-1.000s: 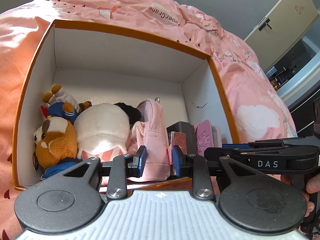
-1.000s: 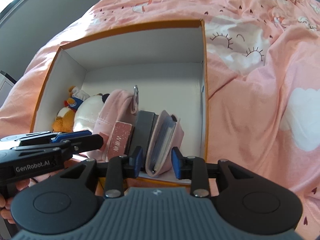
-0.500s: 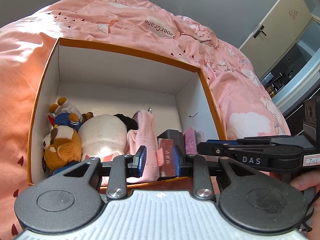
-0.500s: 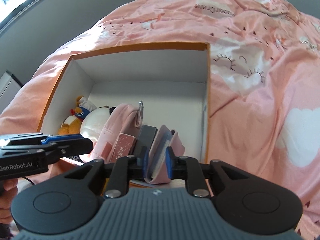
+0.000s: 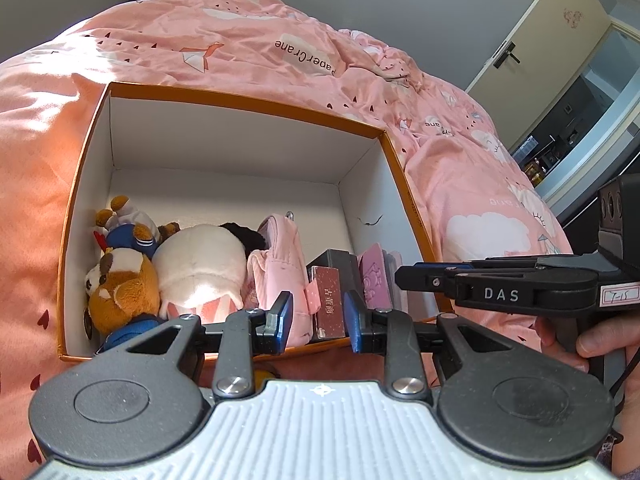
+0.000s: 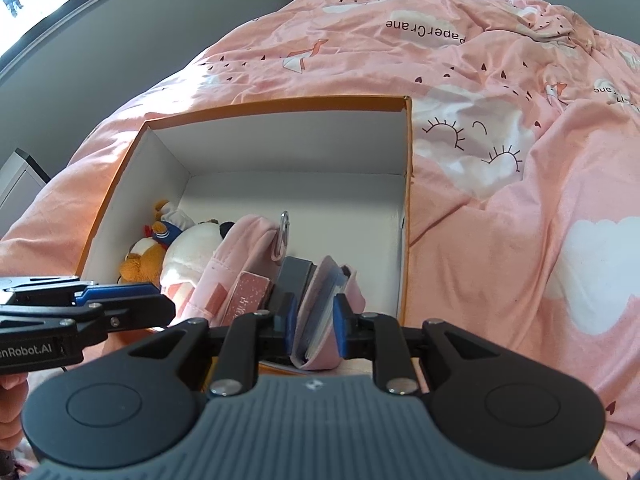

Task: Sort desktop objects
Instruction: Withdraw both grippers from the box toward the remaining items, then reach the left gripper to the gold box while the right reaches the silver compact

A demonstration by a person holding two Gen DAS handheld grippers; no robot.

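A pink duvet (image 6: 500, 208) covers everything around the orange-rimmed box (image 5: 240, 98), and what lies under it cannot be seen. The box's far half is bare white floor and walls, open room behind the row of things packed along its near wall. That near wall is mostly hidden by the gripper bodies in both views.

Inside the box, at its left end, lie a brown plush dog (image 5: 120, 292) and a blue-and-white plush toy (image 5: 132, 232), partly covering each other; next to them sits a round white plush (image 5: 200, 264). A pink pouch (image 5: 280, 268) with a metal clip stands beside it, then a red glittery case (image 5: 328, 304), a dark grey box (image 5: 340, 260) largely hidden behind it, and a pink card holder (image 6: 324, 316) nearest the box's right wall.

The right gripper (image 6: 314, 328) has its fingers narrowed around the card holder's near end, pads pressing both covers. The left gripper (image 5: 316, 316) stands partly open and empty, in line with the red case, outside the box's near rim; whether it touches anything is unclear.
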